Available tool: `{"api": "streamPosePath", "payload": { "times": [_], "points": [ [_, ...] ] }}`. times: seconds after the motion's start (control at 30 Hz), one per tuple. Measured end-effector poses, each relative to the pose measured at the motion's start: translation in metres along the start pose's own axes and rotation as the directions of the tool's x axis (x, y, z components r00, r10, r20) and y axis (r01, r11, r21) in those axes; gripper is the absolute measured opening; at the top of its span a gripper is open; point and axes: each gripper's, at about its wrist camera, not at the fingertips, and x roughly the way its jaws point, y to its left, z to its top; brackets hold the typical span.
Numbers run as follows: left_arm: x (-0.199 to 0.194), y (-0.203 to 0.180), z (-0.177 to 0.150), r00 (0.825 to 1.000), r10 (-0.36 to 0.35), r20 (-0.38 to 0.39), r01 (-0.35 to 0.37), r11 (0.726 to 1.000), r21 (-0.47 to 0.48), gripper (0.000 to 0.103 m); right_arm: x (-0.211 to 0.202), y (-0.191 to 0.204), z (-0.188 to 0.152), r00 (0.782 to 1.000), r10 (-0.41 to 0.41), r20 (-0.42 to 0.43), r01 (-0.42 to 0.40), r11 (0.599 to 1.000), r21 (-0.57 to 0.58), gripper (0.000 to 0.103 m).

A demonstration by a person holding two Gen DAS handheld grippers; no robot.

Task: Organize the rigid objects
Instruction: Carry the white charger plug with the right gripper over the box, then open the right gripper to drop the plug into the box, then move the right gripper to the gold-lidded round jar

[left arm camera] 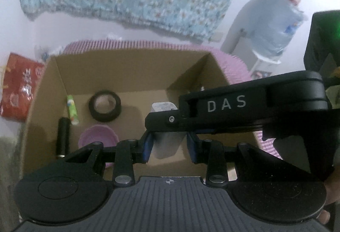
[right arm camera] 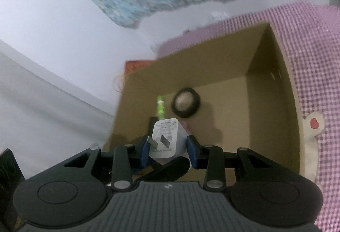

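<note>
You are holding the white plug adapter in the right gripper, its blue pads clamped on the adapter's two side faces, prong face turned toward the camera and the long axis running up and away from you. In the left wrist view the same adapter is showing past the right gripper's black arm, which is crossing in front of the left gripper. The left gripper's jaws are sitting partly closed around the pale body just beyond them; whether its pads are actually pressing on it, you cannot tell. From the adapter outward, the open cardboard box is lying directly ahead and below. On its floor the black tape roll is sitting near the middle, the green-capped tube just to its left, with the black cylinder and the purple bowl nearer you on the left side. Judgement: the bare floor to the right of the tape roll is the widest landing room. The near rim is lying under both grippers, so clearance on the way down is likely the tight point. The box is resting on a pink checked bed cover, not a desk.
</note>
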Motion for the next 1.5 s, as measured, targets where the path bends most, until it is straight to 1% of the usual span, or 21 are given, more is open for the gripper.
{"api": "streamPosePath", "payload": {
  "times": [0.17, 0.27, 0.33, 0.4, 0.5, 0.63, 0.77, 0.8, 0.87, 1.03, 1.07, 1.1, 1.2, 1.33, 1.43, 1.5],
  "points": [
    [0.021, 0.004, 0.0, 0.998, -0.006, -0.059, 0.006, 1.0, -0.012, 0.033, 0.027, -0.017, 0.007, 0.997, -0.045, -0.055, 0.045, 0.999, -0.002, 0.04],
    [0.029, 0.008, -0.003, 0.997, 0.001, -0.081, -0.002, 1.0, -0.014, 0.033, 0.038, -0.026, 0.008, 0.995, -0.05, -0.084, 0.051, 0.999, 0.016, 0.04],
    [0.032, 0.007, -0.005, 0.996, -0.015, -0.087, 0.014, 1.0, -0.011, 0.033, 0.044, -0.03, 0.007, 0.994, -0.053, -0.097, 0.054, 0.998, 0.017, 0.039],
    [0.032, 0.006, -0.007, 0.996, -0.014, -0.09, 0.014, 1.0, -0.001, 0.033, 0.049, -0.032, 0.006, 0.993, -0.037, -0.113, 0.04, 0.999, 0.026, 0.039],
    [0.027, 0.004, -0.008, 0.997, -0.012, -0.082, 0.012, 1.0, 0.005, 0.035, 0.05, -0.028, 0.004, 0.992, -0.051, -0.117, 0.053, 0.999, 0.01, 0.039],
    [0.014, 0.003, -0.006, 0.998, -0.011, -0.054, 0.012, 1.0, 0.013, 0.038, 0.037, -0.021, 0.004, 0.994, -0.051, -0.094, 0.05, 0.999, -0.009, 0.04],
    [-0.011, 0.009, -0.006, 1.0, -0.023, -0.015, 0.024, 1.0, 0.017, 0.049, 0.009, -0.017, 0.002, 0.999, -0.028, -0.046, 0.028, 1.0, -0.006, 0.04],
    [-0.02, 0.011, -0.008, 1.0, -0.027, -0.001, 0.027, 0.999, 0.019, 0.052, -0.002, -0.015, 0.0, 0.999, -0.017, -0.028, 0.017, 1.0, -0.003, 0.04],
    [-0.037, 0.014, -0.011, 0.999, -0.035, 0.019, 0.035, 0.999, 0.02, 0.056, -0.024, -0.013, -0.004, 1.0, 0.004, 0.012, -0.004, 1.0, 0.004, 0.04],
    [-0.082, 0.014, -0.033, 0.996, -0.063, 0.063, 0.06, 0.997, 0.043, 0.066, -0.08, -0.009, -0.026, 0.991, 0.063, 0.116, -0.066, 0.998, 0.02, 0.042],
    [-0.089, 0.014, -0.039, 0.996, -0.064, 0.068, 0.06, 0.997, 0.052, 0.067, -0.09, -0.008, -0.032, 0.988, 0.073, 0.136, -0.076, 0.997, 0.023, 0.044],
    [-0.096, 0.014, -0.045, 0.995, -0.067, 0.07, 0.062, 0.996, 0.062, 0.068, -0.101, -0.008, -0.041, 0.984, 0.083, 0.158, -0.089, 0.996, 0.026, 0.045],
    [-0.106, 0.017, -0.067, 0.996, -0.067, 0.062, 0.062, 0.995, 0.078, 0.069, -0.118, -0.005, -0.065, 0.976, 0.106, 0.191, -0.114, 0.993, 0.03, 0.046],
    [-0.1, 0.022, -0.096, 0.999, -0.041, 0.032, 0.038, 0.996, 0.086, 0.069, -0.114, -0.002, -0.095, 0.978, 0.114, 0.175, -0.124, 0.991, 0.046, 0.046],
    [-0.085, 0.024, -0.114, 1.0, 0.002, 0.016, -0.004, 0.994, 0.111, 0.069, -0.093, -0.002, -0.111, 0.986, 0.115, 0.124, -0.123, 0.991, 0.058, 0.046],
    [-0.075, 0.024, -0.122, 1.0, 0.019, 0.006, -0.02, 0.992, 0.128, 0.068, -0.074, -0.003, -0.116, 0.992, 0.096, 0.084, -0.101, 0.993, 0.066, 0.046]
  ]
}}
